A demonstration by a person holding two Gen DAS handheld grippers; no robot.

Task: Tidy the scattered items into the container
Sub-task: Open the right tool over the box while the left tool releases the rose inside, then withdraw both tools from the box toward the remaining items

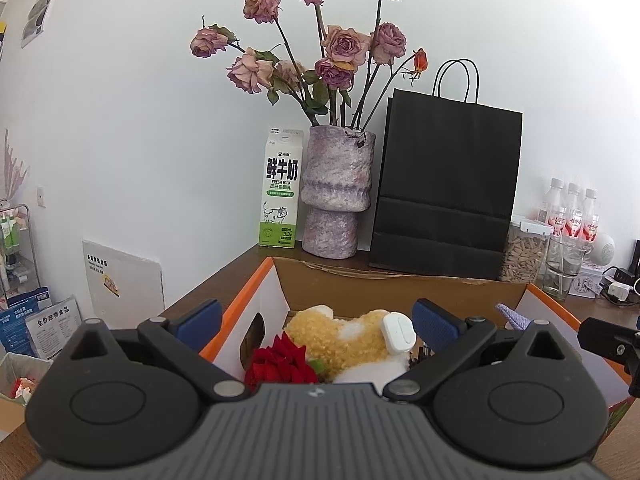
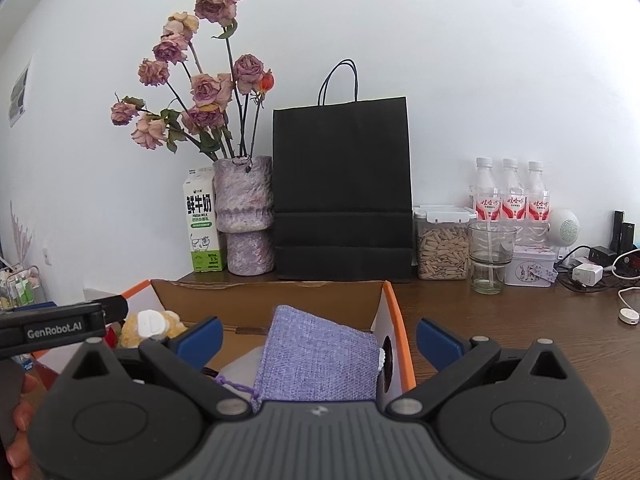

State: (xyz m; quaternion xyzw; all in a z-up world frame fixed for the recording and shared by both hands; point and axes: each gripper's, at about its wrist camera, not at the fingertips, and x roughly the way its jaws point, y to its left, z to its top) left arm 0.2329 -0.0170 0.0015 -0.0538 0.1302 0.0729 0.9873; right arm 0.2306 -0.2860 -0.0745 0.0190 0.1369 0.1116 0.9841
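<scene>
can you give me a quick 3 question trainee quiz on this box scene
1. True or false: the left gripper is shut on the red rose.
2. Which item lies in the box in front of the right gripper? A) milk carton B) purple pouch C) glass
3. Fill in: the white device rests on the ____ toy.

Key
1. False: its fingers stand apart and hold nothing.
2. B, the purple pouch; the milk carton and glass stand on the table behind.
3. Plush: the yellow plush toy.
</scene>
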